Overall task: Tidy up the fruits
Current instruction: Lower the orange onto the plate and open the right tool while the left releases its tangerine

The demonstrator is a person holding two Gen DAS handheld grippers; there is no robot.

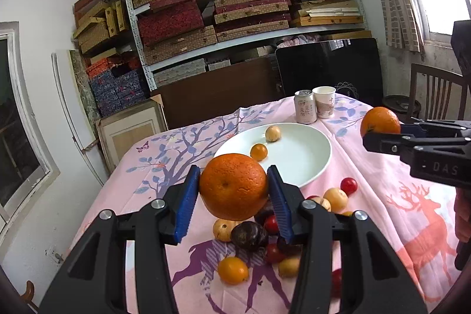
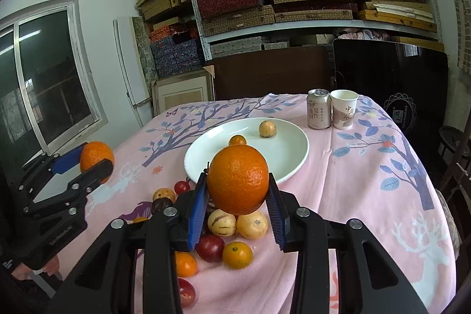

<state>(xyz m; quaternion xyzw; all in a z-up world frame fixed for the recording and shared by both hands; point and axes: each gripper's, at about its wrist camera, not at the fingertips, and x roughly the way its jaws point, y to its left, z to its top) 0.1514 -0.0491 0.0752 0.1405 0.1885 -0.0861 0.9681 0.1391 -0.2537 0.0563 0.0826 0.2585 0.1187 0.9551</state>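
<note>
The round white ceramic plate (image 1: 319,161) sits on the pink printed tablecloth (image 2: 353,196) and serves as the landmark; it holds only two fruits, a small orange kumquat-like fruit (image 1: 258,152) near its middle and a pale tan round fruit (image 1: 273,134) toward its far rim, so the sorting looks barely begun; a loose heap of small fruits (image 2: 232,228), tan, orange, red and dark purple, lies on the cloth just in front of the plate's near rim and is left to move; the left gripper (image 1: 234,196) clenches a large round orange (image 1: 233,187) between its blue ribbed pads, held in the air above the heap, short of the plate's near rim; the right gripper (image 2: 237,193) likewise grasps a second large orange (image 2: 238,180), lifted clear of the cloth on the near side of the plate; both tools point slightly downward toward the plate, one to each side of it; a silver drink can (image 2: 318,108) and a paper cup (image 2: 343,109) stand together beyond the plate's far rim.
</note>
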